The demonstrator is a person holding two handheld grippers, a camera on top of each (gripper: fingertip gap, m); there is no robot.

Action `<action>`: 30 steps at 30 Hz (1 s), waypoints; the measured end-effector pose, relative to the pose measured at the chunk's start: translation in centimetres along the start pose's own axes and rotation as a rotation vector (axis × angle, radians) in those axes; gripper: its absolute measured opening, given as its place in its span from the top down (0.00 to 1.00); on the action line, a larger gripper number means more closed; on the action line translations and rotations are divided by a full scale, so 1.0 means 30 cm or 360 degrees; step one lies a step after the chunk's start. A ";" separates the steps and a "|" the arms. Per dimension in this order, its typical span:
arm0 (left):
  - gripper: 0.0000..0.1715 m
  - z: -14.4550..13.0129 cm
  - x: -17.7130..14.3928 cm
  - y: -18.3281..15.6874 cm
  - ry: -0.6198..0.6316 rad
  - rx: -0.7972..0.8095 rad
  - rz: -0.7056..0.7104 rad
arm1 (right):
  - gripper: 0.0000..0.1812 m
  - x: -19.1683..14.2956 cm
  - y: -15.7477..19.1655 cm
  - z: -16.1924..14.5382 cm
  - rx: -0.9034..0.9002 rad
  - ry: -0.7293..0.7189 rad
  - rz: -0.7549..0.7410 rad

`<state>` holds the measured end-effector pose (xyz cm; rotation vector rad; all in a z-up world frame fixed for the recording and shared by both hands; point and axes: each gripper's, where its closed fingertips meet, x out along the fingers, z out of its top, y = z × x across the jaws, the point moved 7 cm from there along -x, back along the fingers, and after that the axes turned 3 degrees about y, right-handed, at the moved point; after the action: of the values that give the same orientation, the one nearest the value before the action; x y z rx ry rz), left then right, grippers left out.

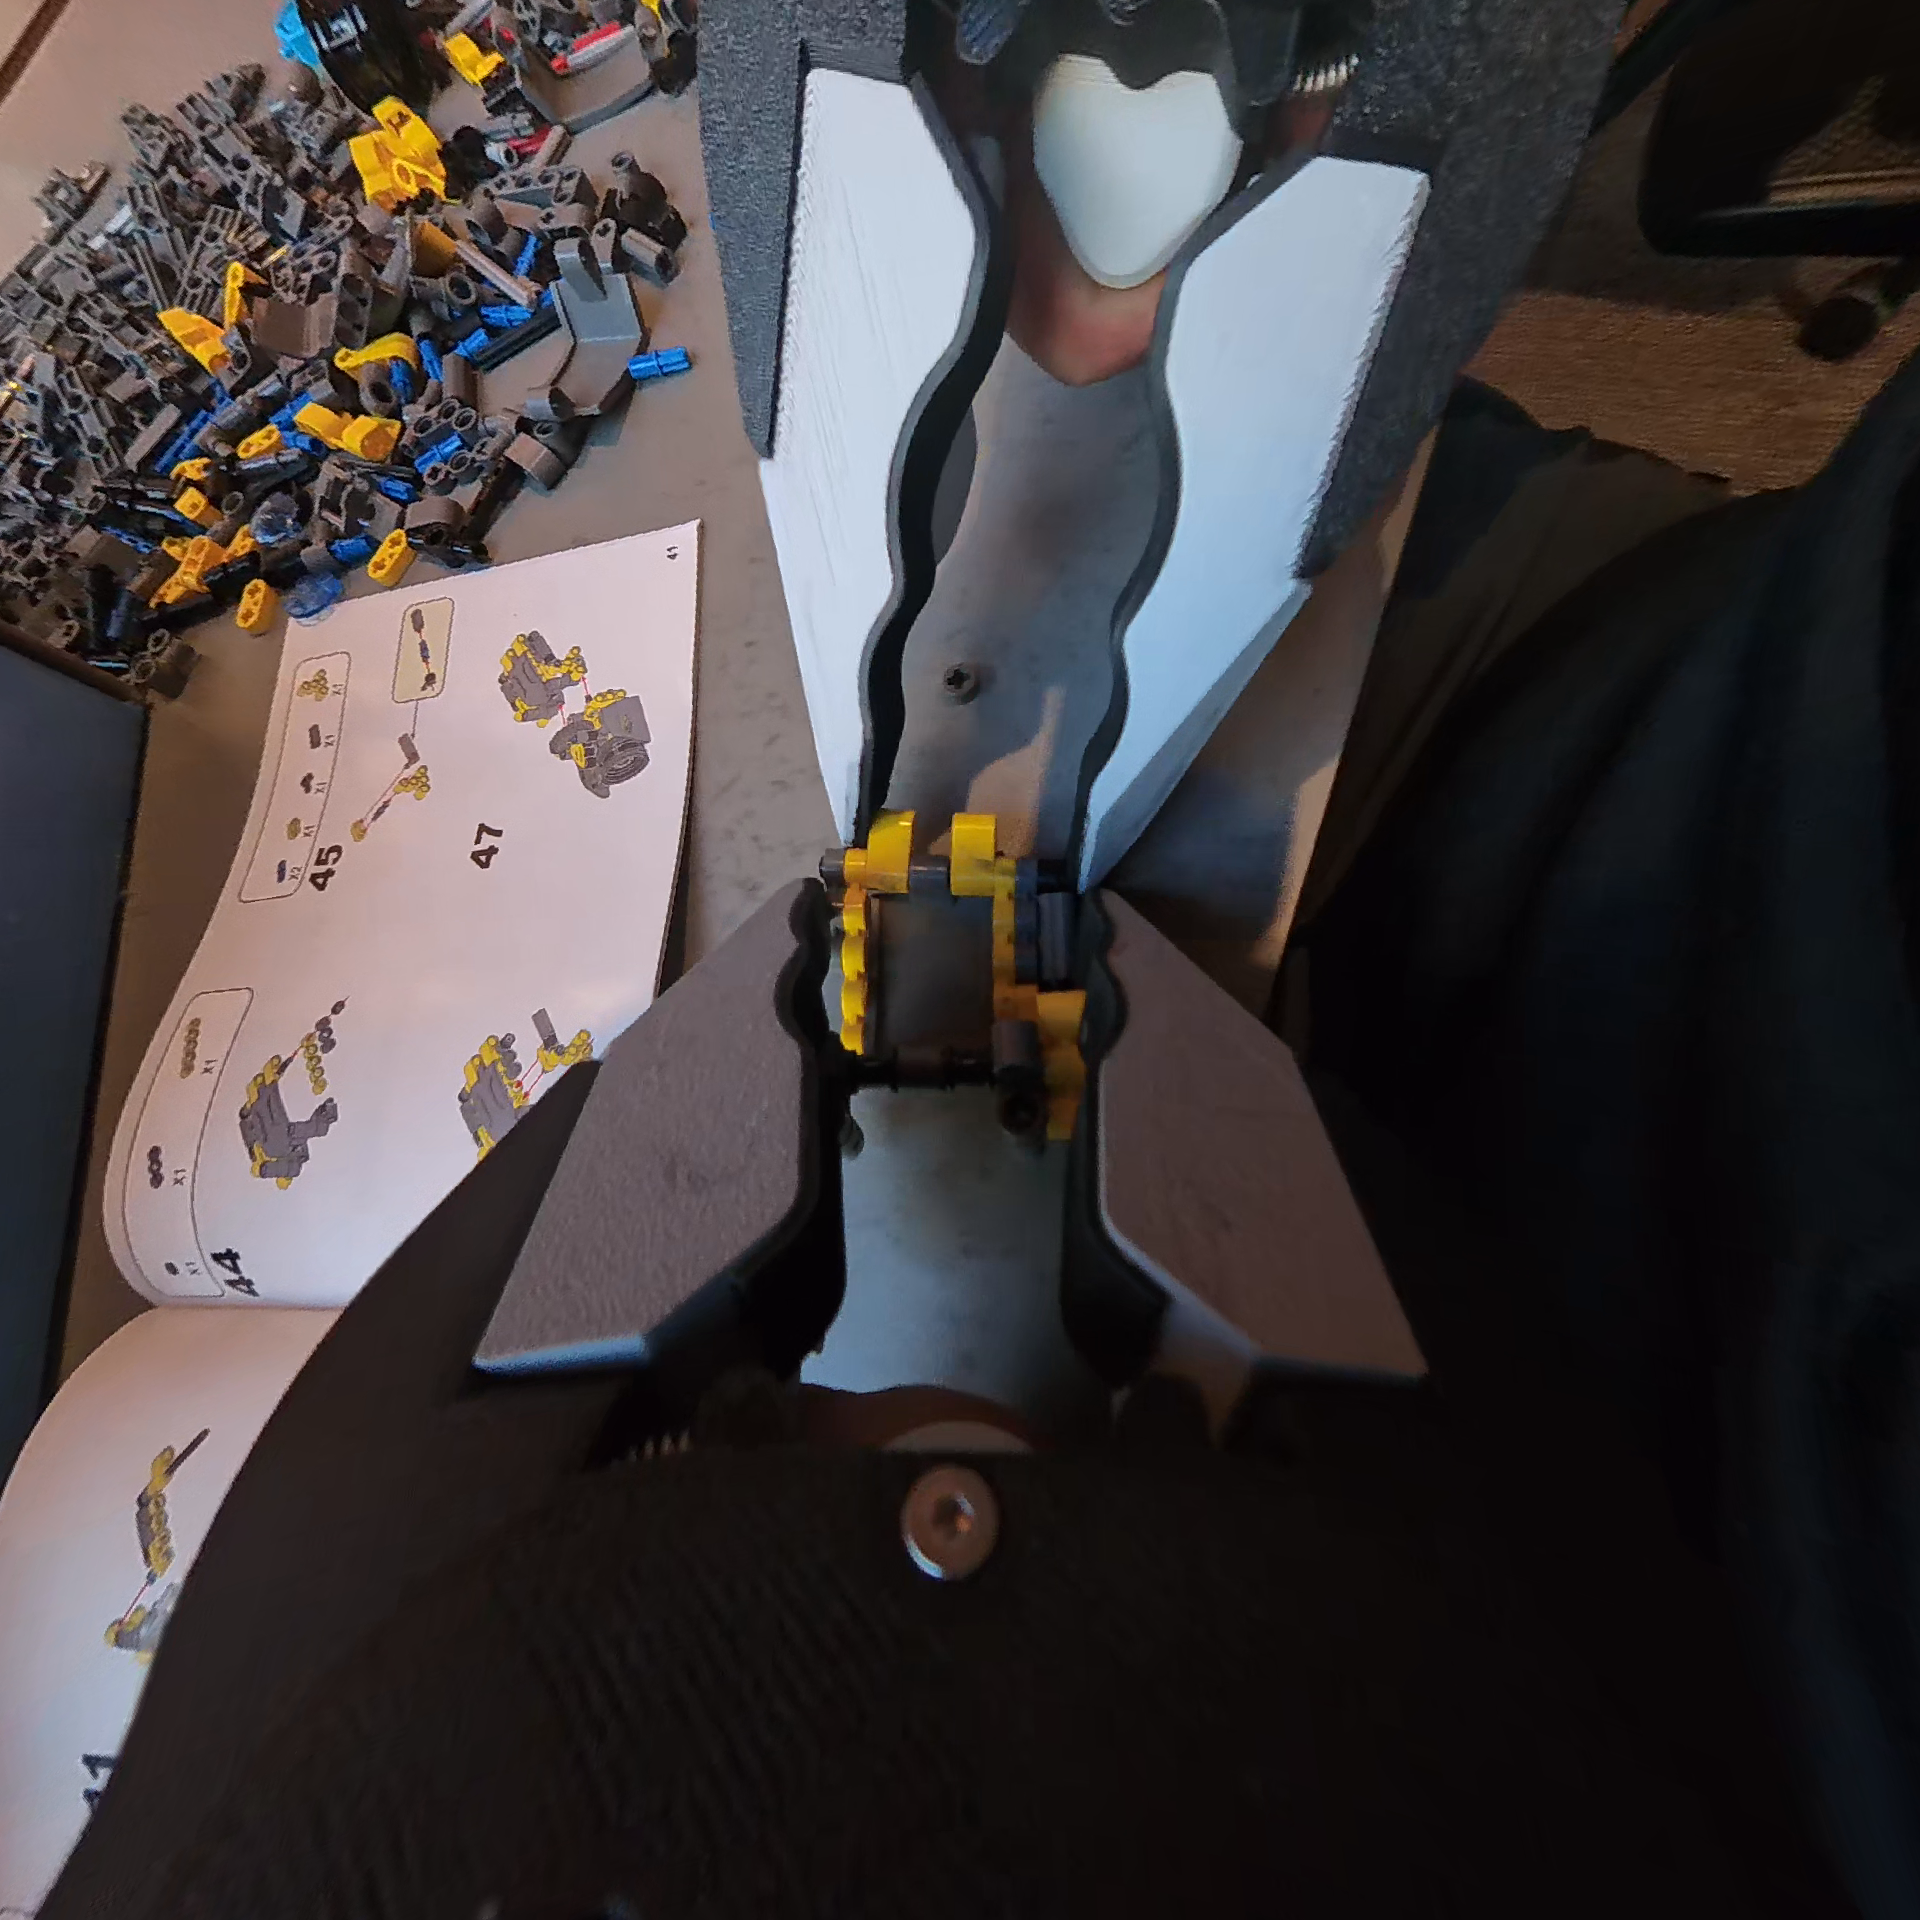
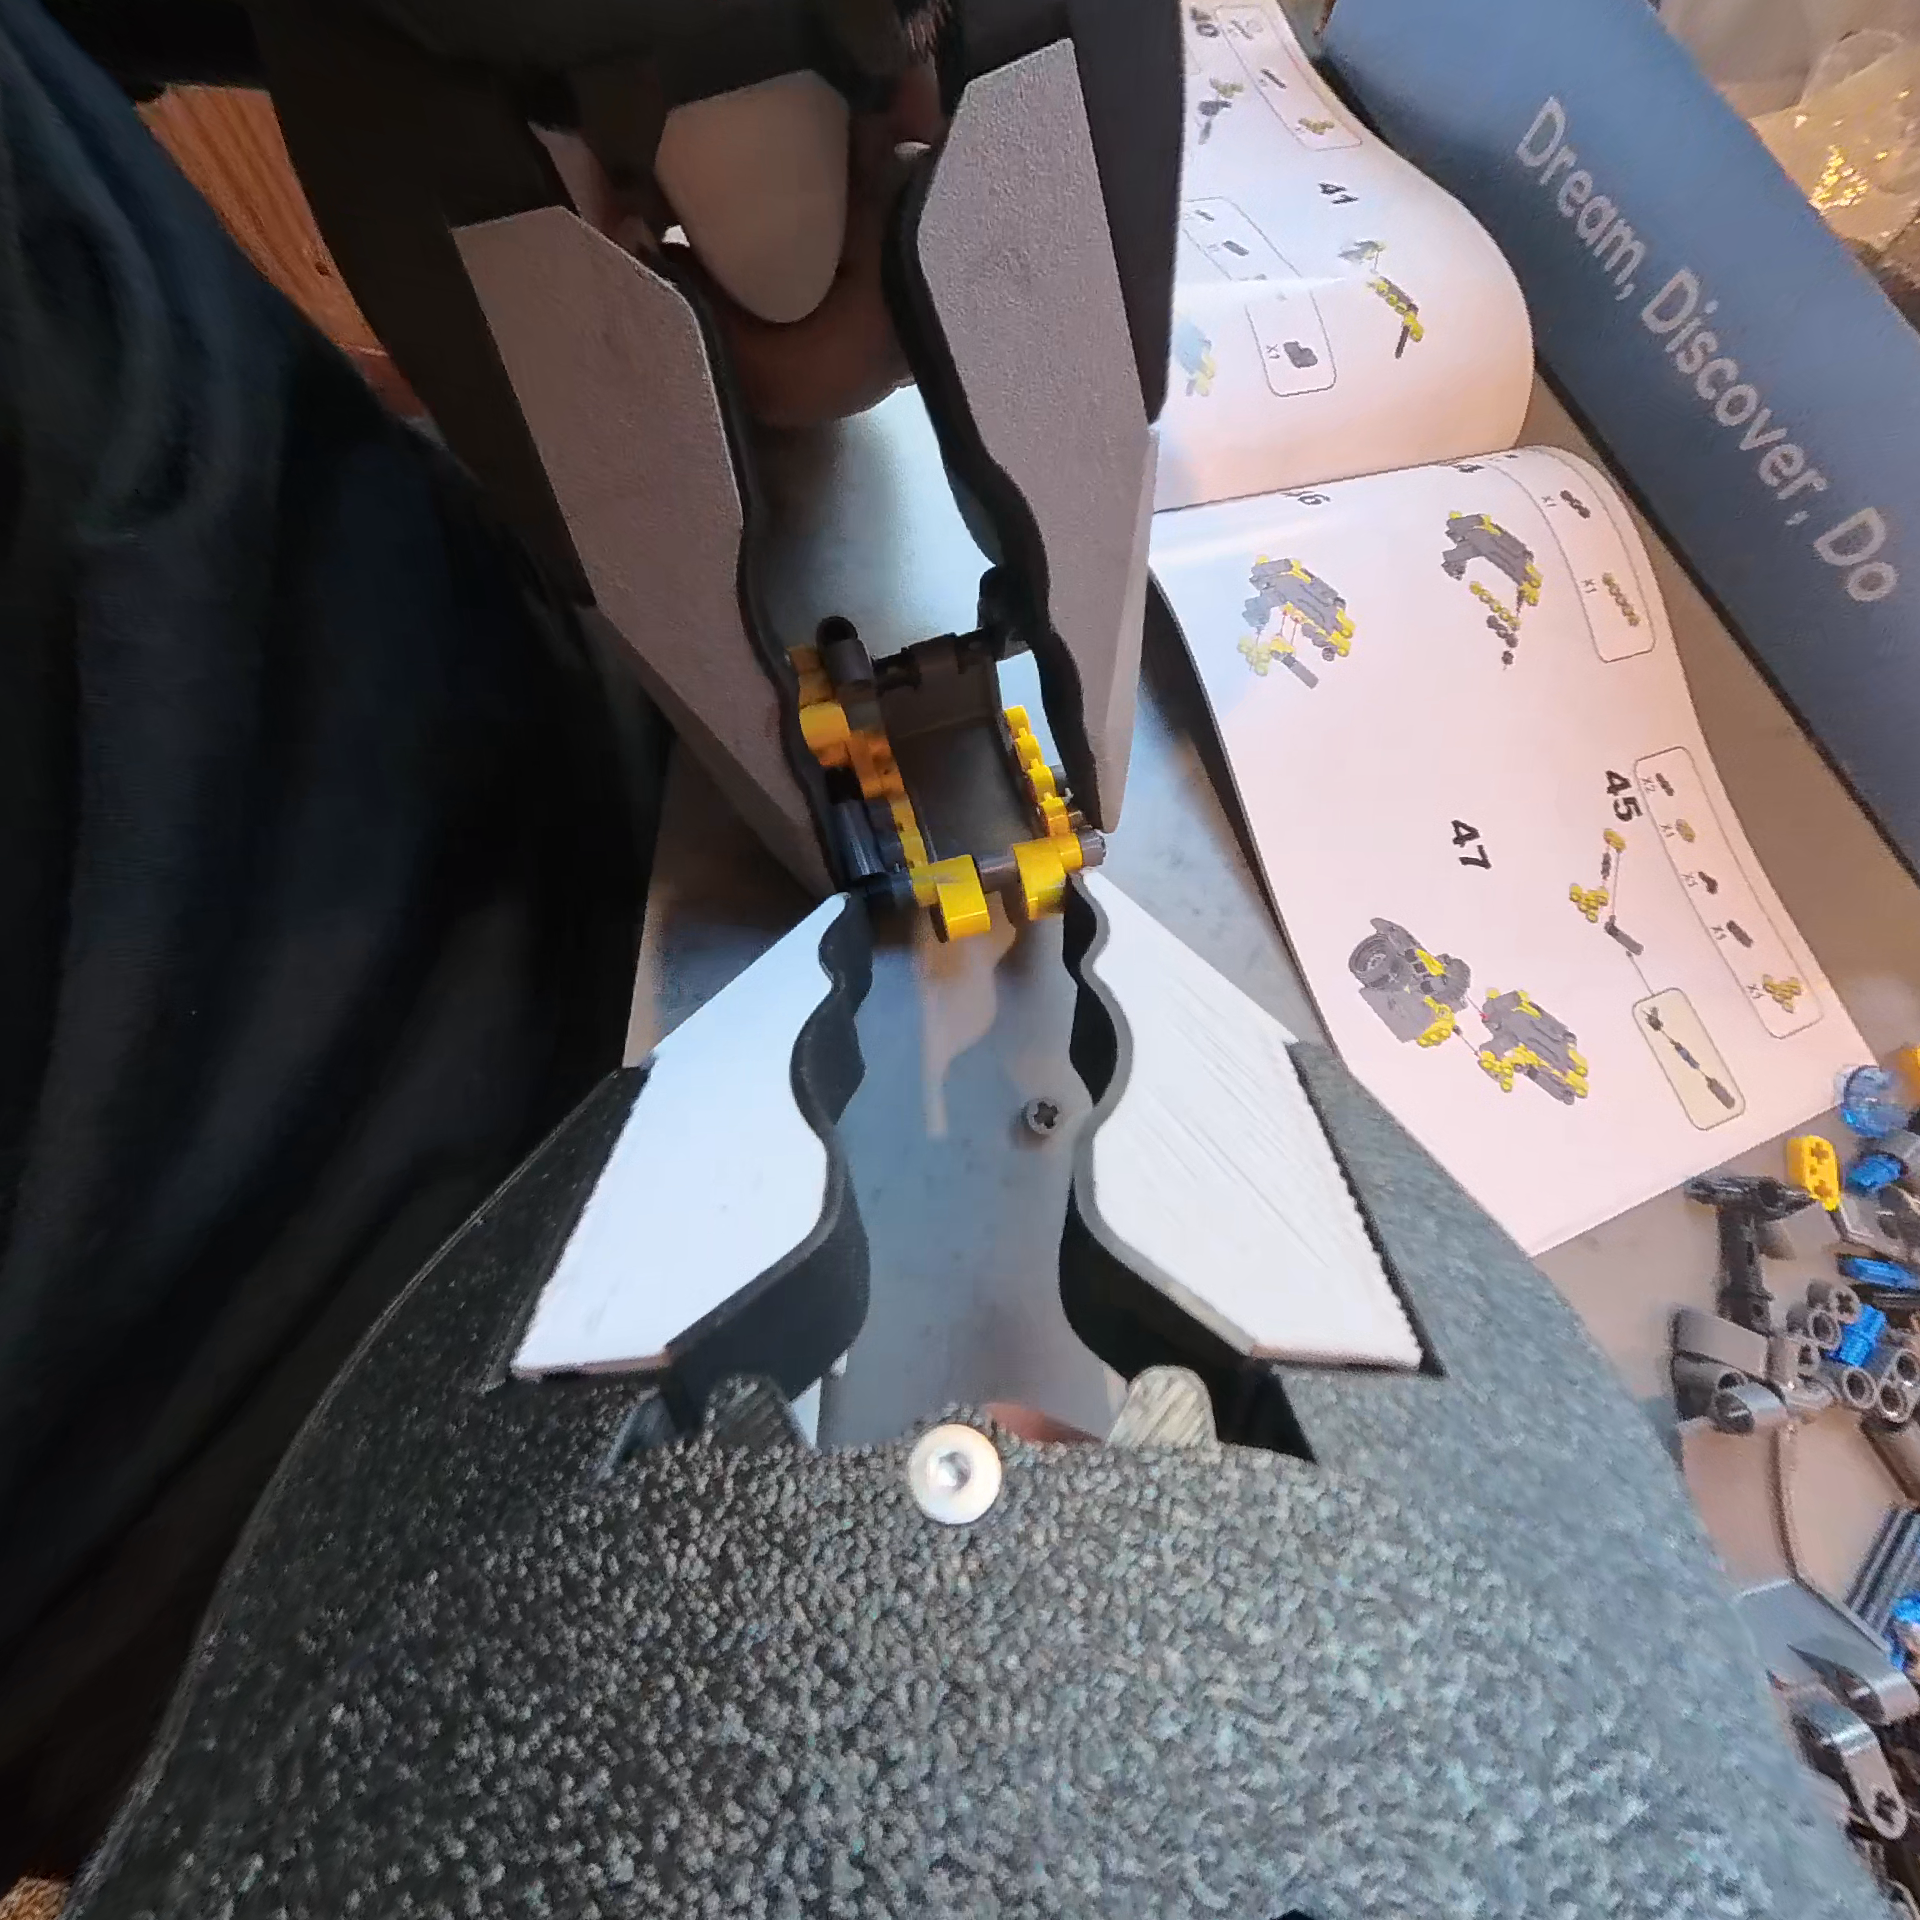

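A small yellow and dark grey brick assembly (image 1: 935,966) hangs above the table between both grippers. My left gripper (image 1: 956,935), with dark grey fingers (image 1: 675,1174), is shut on its sides. My right gripper (image 2: 966,899), with white fingers (image 2: 1226,1143), comes from the opposite side, and its tips pinch the end with two yellow lugs (image 2: 961,894). In the left wrist view the right gripper (image 1: 977,852) reaches in from the top. In the right wrist view the assembly (image 2: 945,769) sits between the left gripper's grey fingers (image 2: 644,499).
An open instruction booklet (image 1: 468,883) lies on the grey table (image 1: 748,644); it also shows in the right wrist view (image 2: 1507,831). A pile of loose grey, black, blue and yellow pieces (image 1: 260,343) lies beyond it. A dark blue box (image 2: 1662,312) borders the booklet. A person's dark clothing (image 1: 1662,1039) is close by. Only a small space, under 4 cm, lies between the two pairs of fingers.
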<state>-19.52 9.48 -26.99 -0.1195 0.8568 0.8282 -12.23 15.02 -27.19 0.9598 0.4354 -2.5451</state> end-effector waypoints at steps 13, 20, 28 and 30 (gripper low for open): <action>0.75 -0.002 0.001 0.006 0.0003 -0.0037 0.0040 | 0.82 0.003 -0.015 0.002 0.0094 -0.0015 0.0033; 0.75 -0.002 0.001 0.006 0.0005 -0.0047 0.0053 | 0.82 0.005 -0.019 0.004 0.0119 -0.0021 0.0046; 0.74 -0.004 0.002 0.018 0.0007 -0.0083 0.0096 | 0.82 0.009 -0.032 0.009 0.0206 -0.0027 0.0028; 0.74 -0.005 0.001 0.021 0.0005 -0.0096 0.0098 | 0.83 0.011 -0.036 0.011 0.0248 -0.0031 0.0035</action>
<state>-20.06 9.86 -26.97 -0.1482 0.8419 0.9119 -13.13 15.76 -27.00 0.9871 0.2220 -2.5965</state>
